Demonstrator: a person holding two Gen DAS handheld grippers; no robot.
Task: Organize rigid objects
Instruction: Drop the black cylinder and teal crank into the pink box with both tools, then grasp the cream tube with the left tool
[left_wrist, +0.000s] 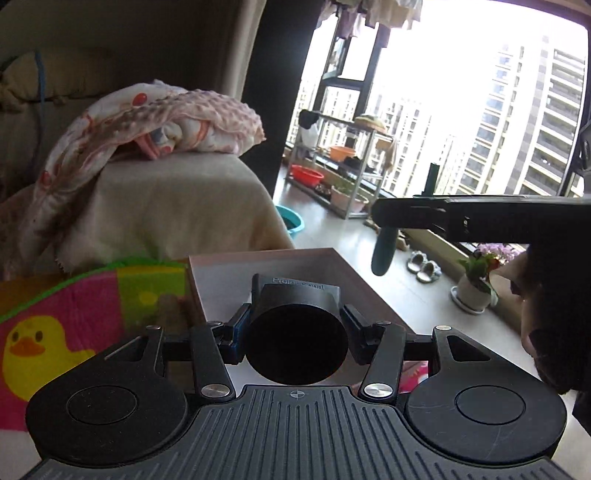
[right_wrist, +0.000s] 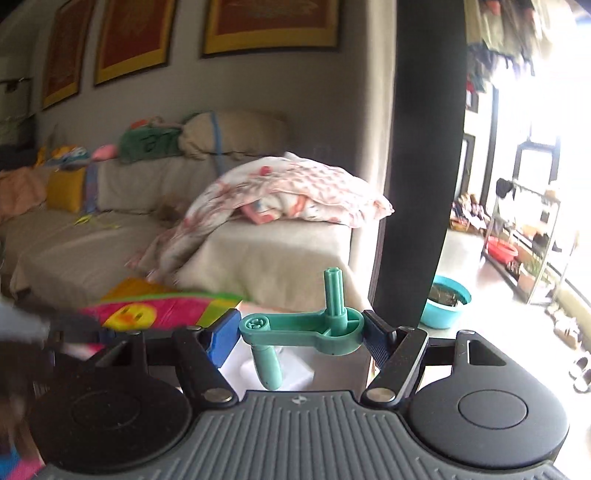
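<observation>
Black cylinder (left_wrist: 299, 332): we see it clamped between the left hand-held gripper (left_wrist: 297, 328) pads, its long axis along the fingers, round end facing the camera.
Teal crank (right_wrist: 306, 326): we hold it in the right hand-held gripper (right_wrist: 301, 332), its arm spanning pad to pad, peg up, handle down.
Below: a white tabletop (left_wrist: 229, 266).

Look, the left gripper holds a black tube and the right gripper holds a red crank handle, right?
Not quite. The crank handle in the right gripper is teal green, not red, as the right wrist view shows. The left gripper does hold the black tube.
</observation>
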